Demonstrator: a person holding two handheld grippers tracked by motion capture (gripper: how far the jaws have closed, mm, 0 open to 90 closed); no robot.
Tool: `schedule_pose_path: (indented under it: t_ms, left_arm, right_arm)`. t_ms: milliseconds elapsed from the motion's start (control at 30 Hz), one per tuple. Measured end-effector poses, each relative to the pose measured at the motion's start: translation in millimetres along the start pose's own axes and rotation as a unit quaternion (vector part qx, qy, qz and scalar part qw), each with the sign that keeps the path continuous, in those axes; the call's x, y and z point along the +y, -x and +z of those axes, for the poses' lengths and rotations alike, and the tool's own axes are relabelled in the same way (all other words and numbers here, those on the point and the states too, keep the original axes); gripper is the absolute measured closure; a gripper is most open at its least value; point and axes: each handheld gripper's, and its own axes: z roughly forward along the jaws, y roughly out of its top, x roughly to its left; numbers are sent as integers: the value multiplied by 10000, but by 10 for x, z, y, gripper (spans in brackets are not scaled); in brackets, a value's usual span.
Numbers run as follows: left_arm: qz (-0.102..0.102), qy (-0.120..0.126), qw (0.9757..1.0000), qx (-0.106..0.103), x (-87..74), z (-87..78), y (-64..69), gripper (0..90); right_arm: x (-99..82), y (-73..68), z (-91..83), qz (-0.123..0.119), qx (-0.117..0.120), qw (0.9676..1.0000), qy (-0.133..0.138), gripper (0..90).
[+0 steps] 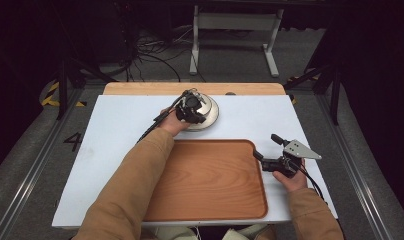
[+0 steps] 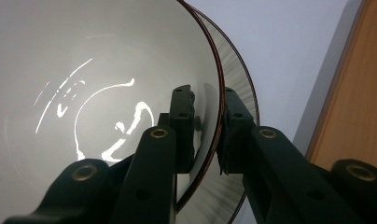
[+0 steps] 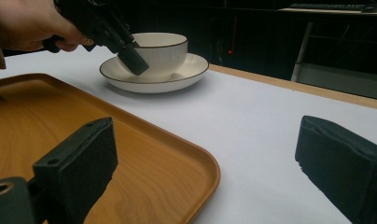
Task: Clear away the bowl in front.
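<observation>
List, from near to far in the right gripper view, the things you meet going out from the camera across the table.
Right gripper with open jaws → wooden tray → bare white tabletop → plate carrying the bowl, whose rim the left gripper is shut on → the table's wooden far edge.

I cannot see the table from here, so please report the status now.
Left gripper shut on bowl rim, bowl on saucer. Right gripper open, idle beside tray. Nothing in the way.
</observation>
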Motion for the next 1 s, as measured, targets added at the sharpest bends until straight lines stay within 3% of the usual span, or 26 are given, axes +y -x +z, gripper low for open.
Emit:
schedule_pose_path:
  t_ms: [433,667,1000]
  left_arm:
    - [379,-172,9982,424,56,-25,104,832]
    - [184,-28,9988,457,76,-141,84,827]
    - [295,-84,9985,447,147,-318,128,827]
  right_arm:
    - [0,1,-1,5,5,10000,3,58]
    - [0,3,0,16,3,10000,11,57]
    - [-1,6,1,28,4,10000,15,56]
